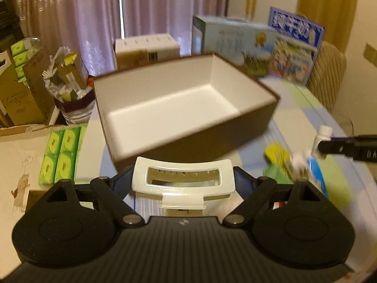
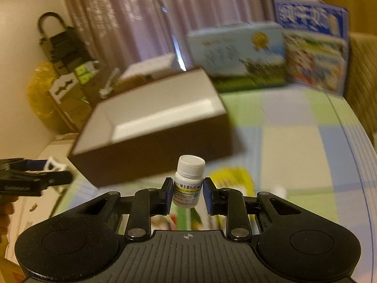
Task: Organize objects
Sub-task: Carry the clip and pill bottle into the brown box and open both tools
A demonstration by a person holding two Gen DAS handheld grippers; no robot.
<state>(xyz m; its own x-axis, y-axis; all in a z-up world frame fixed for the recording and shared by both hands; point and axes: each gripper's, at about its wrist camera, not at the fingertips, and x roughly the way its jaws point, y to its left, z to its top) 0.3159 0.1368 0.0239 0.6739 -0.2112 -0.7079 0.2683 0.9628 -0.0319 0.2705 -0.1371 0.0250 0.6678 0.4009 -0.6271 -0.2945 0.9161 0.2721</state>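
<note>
An open brown box (image 1: pixel 183 108) with a white inside stands on the table, ahead of both grippers; it also shows in the right wrist view (image 2: pixel 150 127). My left gripper (image 1: pixel 182 179) is shut on a white plastic frame-shaped piece (image 1: pixel 183 176) and holds it just short of the box's near wall. My right gripper (image 2: pixel 187 194) is shut on a small white pill bottle (image 2: pixel 188 181), held upright above the table near the box's front corner. The right gripper and bottle show at the right edge of the left wrist view (image 1: pixel 322 139).
Blue cartons (image 1: pixel 254 44) stand at the back of the checked tablecloth (image 2: pixel 294 141). Green tissue packs (image 1: pixel 61 153) lie left of the box. Yellow and blue packets (image 1: pixel 292 165) lie on the table to the right. A chair (image 1: pixel 327 77) is at the far right.
</note>
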